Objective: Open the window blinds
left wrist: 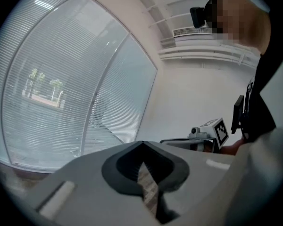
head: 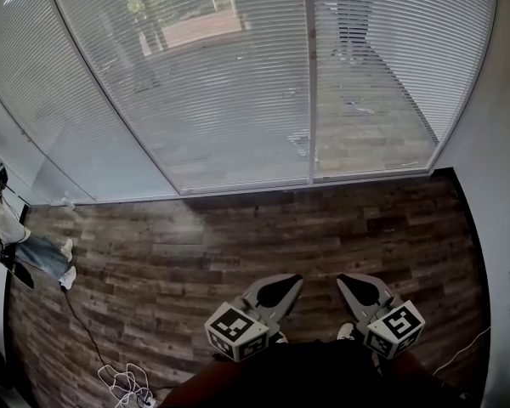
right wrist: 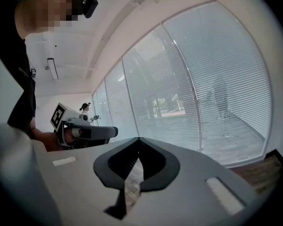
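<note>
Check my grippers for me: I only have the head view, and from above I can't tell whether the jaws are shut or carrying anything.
Observer: The left gripper is shut, with its tips together and nothing between them. Only floor shows through the gap behind the tips.
Operator: And the other one?
Observer: The right gripper is the same, with its jaws closed and empty.
Operator: How high do the blinds run? My view cuts them off.
Observer: In the right gripper view the blinds hang the full height of the window, right up to the ceiling.
</note>
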The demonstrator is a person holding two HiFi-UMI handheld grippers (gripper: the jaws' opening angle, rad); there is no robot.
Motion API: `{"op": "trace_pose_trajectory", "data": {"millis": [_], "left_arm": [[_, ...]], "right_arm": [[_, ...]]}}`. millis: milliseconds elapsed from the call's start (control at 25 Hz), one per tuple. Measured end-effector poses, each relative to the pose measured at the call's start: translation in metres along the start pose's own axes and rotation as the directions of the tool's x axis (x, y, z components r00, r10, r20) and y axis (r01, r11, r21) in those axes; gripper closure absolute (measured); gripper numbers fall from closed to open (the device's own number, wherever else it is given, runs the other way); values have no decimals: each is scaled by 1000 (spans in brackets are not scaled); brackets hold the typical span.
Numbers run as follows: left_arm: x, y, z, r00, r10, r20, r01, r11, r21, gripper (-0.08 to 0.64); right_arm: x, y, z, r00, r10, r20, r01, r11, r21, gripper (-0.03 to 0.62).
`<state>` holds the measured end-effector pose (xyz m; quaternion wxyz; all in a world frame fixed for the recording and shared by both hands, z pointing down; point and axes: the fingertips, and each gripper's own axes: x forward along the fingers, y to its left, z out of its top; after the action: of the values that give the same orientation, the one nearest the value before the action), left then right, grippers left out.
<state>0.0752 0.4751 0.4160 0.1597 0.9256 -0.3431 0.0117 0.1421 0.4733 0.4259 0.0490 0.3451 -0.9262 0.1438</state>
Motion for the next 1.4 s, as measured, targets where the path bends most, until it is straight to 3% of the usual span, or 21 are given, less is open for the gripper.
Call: {"op": "trace_pose_trajectory", "data": {"millis": [360, 720, 1080, 1400], "left_arm": [[-39, 32, -5, 998, -54, -16, 54, 998, 12, 560], [-62, 54, -13, 995, -92, -27, 91, 995, -26, 560], [-45, 77, -6, 998, -64, -11, 64, 997, -34, 560], [6, 107, -2, 999, -6, -39, 3, 996, -88, 560]], "right_arm": [[37, 33, -7, 999, -52, 11, 51, 999, 12, 566], [59, 56, -16, 996, -81, -31, 81, 997, 6, 565], [84, 36, -11, 998, -43, -54, 43, 999, 6, 565], [116, -21, 10, 998, 29, -49, -29, 1000, 4, 565]]}}
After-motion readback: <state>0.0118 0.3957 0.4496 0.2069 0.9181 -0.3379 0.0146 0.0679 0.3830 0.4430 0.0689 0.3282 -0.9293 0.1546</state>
